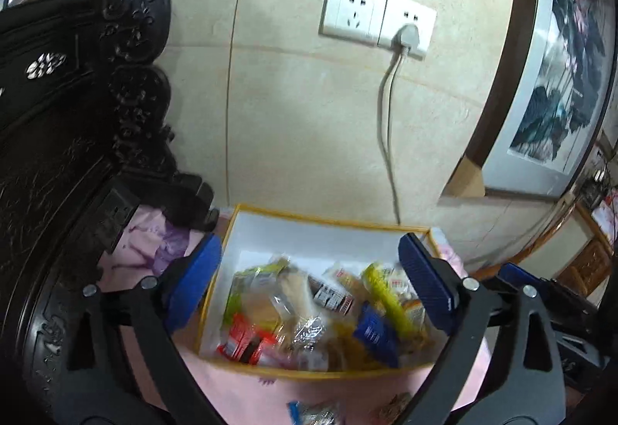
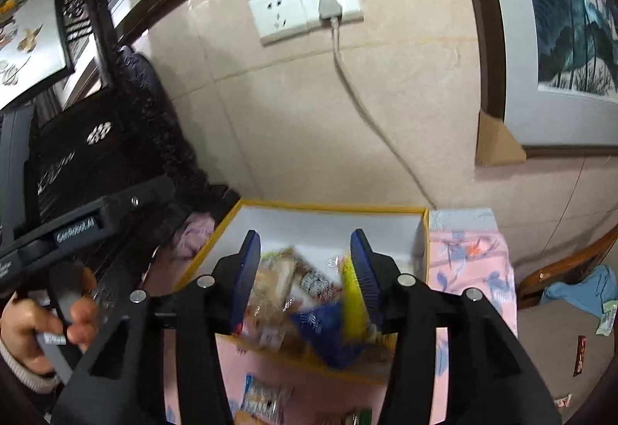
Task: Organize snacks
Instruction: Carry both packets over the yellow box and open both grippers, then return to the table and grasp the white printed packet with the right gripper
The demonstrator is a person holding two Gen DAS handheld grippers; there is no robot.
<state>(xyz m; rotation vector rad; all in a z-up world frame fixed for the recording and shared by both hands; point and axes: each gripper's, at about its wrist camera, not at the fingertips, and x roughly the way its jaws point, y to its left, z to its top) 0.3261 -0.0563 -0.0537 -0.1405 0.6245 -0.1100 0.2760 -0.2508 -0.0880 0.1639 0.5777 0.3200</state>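
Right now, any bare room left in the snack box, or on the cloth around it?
Free: the back strip of the box, white floor between the rear wall and the snack pile. Also pink cloth right of the box. Crowded: the box's front half, wrappers overlapping to the front rim, and loose packets on the cloth in front.

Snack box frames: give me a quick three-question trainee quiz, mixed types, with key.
1. True or false: the box already holds wrapped snacks.
2. In the right wrist view, the blue packet lies: A) outside the box on the pink cloth; B) at the box's near edge, beside a yellow packet; C) on the wall.
3. Fill in: the cord runs up to a plug in the wall ____.

Key: 1 true; 2 B; 3 socket. Both the left gripper and right gripper stand open, gripping nothing.
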